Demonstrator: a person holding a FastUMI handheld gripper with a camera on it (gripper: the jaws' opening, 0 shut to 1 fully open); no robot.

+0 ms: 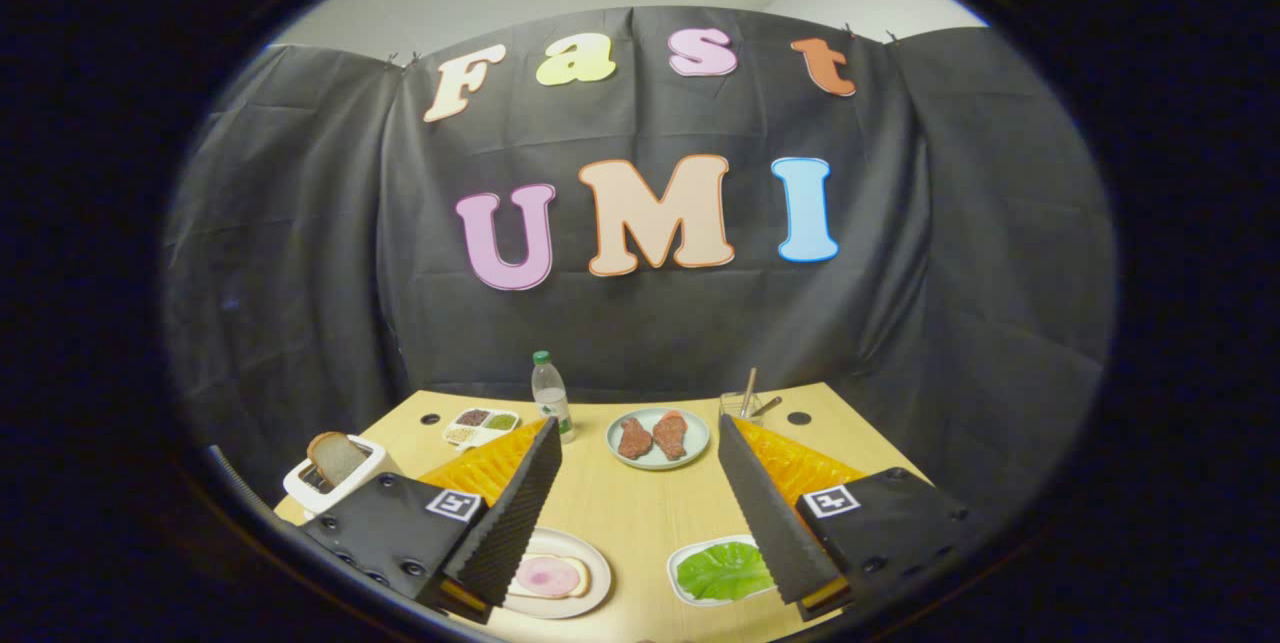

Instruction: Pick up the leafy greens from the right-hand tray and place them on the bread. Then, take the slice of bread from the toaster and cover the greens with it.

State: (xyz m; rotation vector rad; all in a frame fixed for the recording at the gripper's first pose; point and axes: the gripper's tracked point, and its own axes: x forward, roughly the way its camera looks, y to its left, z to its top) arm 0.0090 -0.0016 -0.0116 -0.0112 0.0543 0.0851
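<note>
Holding well above the light wooden tabletop [640, 513], the two-finger gripper [640, 443] is seen with its black ribbed fingers [515, 513] spread wide apart and nothing between them. No contact with any object is made.

The flat green lettuce leaf [725, 570] lies on a small white tray [684, 563] low and near, just inside the right finger, whose pad hides the leaf's right margin. The leaf is spread flat, and its longer dimension appears to run roughly across the line of the fingers, although the fisheye distortion makes this uncertain.

The target slice of bread topped with a round of pink ham [548, 577] rests on a round white plate [590, 588], just inside the left finger and level with the tray. Leaf and slice are thus set side by side, apart, with bare tabletop between them.

The white toaster [335, 483], with a brown-crusted slice of bread [337, 456] standing up out of its slot, is located outside the left finger, further off.

The first step is judged not yet begun. The coming move is judged to require a descent and a shift to the right, so that the leaf is centred between the fingers before closure. Because the leaf is thin and flat, an edge would likely have to be pinched, and slippage is a risk.
</note>
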